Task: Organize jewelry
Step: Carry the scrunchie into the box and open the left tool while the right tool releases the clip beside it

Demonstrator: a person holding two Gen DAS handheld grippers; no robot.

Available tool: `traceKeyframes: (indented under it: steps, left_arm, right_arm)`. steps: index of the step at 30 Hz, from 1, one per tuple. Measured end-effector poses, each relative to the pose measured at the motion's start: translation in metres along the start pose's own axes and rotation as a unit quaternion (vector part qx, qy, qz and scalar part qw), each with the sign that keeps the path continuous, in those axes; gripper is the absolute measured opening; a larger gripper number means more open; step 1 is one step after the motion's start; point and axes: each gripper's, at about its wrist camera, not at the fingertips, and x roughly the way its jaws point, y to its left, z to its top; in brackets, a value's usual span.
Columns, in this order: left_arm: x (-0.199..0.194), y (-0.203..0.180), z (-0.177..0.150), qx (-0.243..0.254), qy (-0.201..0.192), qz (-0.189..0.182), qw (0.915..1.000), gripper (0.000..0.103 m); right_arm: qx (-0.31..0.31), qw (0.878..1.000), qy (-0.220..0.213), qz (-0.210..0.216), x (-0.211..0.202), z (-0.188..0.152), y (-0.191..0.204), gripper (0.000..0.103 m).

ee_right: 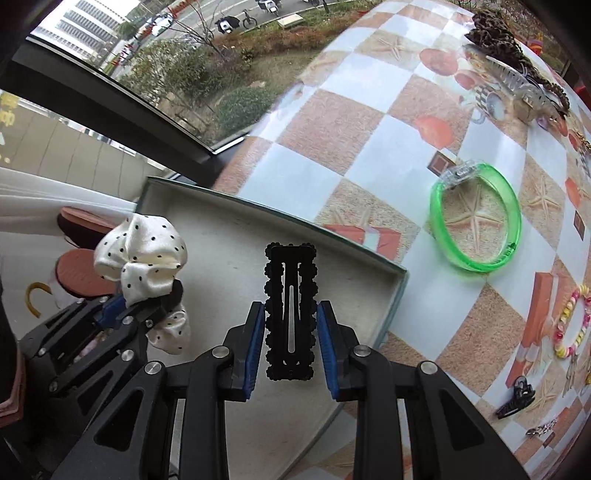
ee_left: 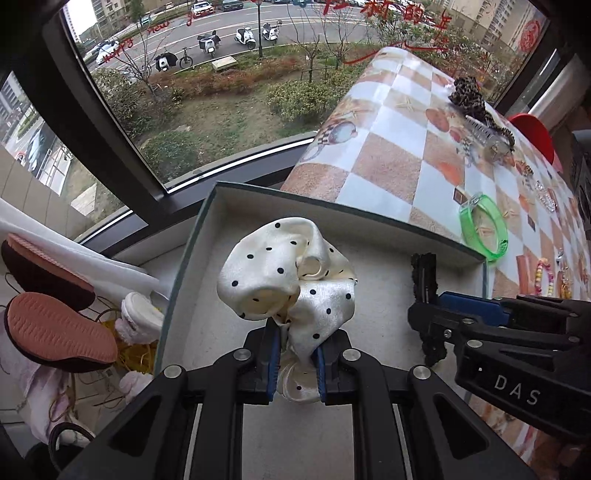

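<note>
A white scrunchie with black dots [ee_left: 284, 280] hangs over the open box [ee_left: 199, 236], pinched between the blue pads of my left gripper [ee_left: 295, 360]. The same scrunchie [ee_right: 142, 254] and left gripper [ee_right: 144, 317] show at the left of the right wrist view. My right gripper [ee_right: 290, 336] is shut on a flat black hair clip [ee_right: 290, 310] with scalloped edges, held over the box's pale floor [ee_right: 229, 243]. From the left wrist view that clip [ee_left: 424, 280] and the right gripper [ee_left: 430, 317] hover near the box's right wall.
On the checkered tablecloth [ee_right: 369, 110] lie a green bangle [ee_right: 476, 218], a bead bracelet [ee_right: 570, 325], a small black claw clip [ee_right: 515, 400], a clear claw clip [ee_right: 513, 83] and a leopard scrunchie [ee_right: 495, 27]. Left of the box, the table edge drops to shoes [ee_left: 55, 332] on the floor.
</note>
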Motion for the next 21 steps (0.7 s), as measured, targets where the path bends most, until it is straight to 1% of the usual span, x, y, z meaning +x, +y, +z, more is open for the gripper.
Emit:
traceKeyframes:
  steps: [6, 8, 9, 10, 12, 14, 15, 16, 18, 20, 21]
  left_arm:
    - [0.010, -0.006, -0.001, 0.011, 0.005, 0.013, 0.9998, 0.020]
    - [0.012, -0.007, -0.001, 0.013, 0.004, 0.016, 0.9998, 0.031]
    - [0.013, -0.008, -0.001, 0.014, 0.006, 0.018, 0.9997, 0.050]
    - [0.013, -0.009, -0.001, 0.014, 0.005, 0.025, 0.9996, 0.055]
    - [0.013, -0.011, -0.002, 0.015, 0.003, 0.032, 0.9994, 0.055]
    - [0.013, -0.011, -0.003, 0.014, 0.010, 0.031, 0.9994, 0.055]
    - [0.013, -0.010, -0.004, 0.013, 0.013, 0.033, 0.9993, 0.062]
    - [0.012, -0.010, -0.004, 0.013, 0.012, 0.036, 0.9992, 0.070]
    - [0.006, -0.010, -0.006, 0.014, 0.002, 0.044, 0.9989, 0.076]
    - [0.003, -0.010, -0.008, 0.015, 0.000, 0.045, 0.9989, 0.076]
    - [0.001, -0.010, -0.008, 0.014, 0.002, 0.045, 0.9989, 0.076]
  right_arm:
    - [0.000, 1.000, 0.008, -0.009, 0.000, -0.004, -0.006, 0.031]
    - [0.002, 1.000, 0.011, -0.010, 0.002, -0.003, -0.006, 0.031]
    - [0.004, 1.000, 0.012, -0.009, 0.003, -0.002, -0.007, 0.031]
    - [0.005, 1.000, 0.013, -0.008, 0.005, 0.002, -0.003, 0.032]
    - [0.008, 1.000, 0.015, -0.006, 0.004, 0.004, -0.004, 0.032]
    - [0.009, 1.000, 0.017, -0.004, 0.004, 0.006, -0.006, 0.033]
    - [0.012, 1.000, 0.019, 0.002, 0.003, 0.008, -0.007, 0.034]
    - [0.014, 1.000, 0.019, 0.008, 0.002, 0.007, -0.007, 0.036]
    - [0.024, 0.999, 0.014, 0.021, -0.002, 0.008, -0.010, 0.044]
    - [0.034, 0.999, 0.008, 0.026, -0.008, 0.009, -0.011, 0.053]
    - [0.036, 0.999, 0.005, 0.029, -0.012, 0.010, -0.011, 0.054]
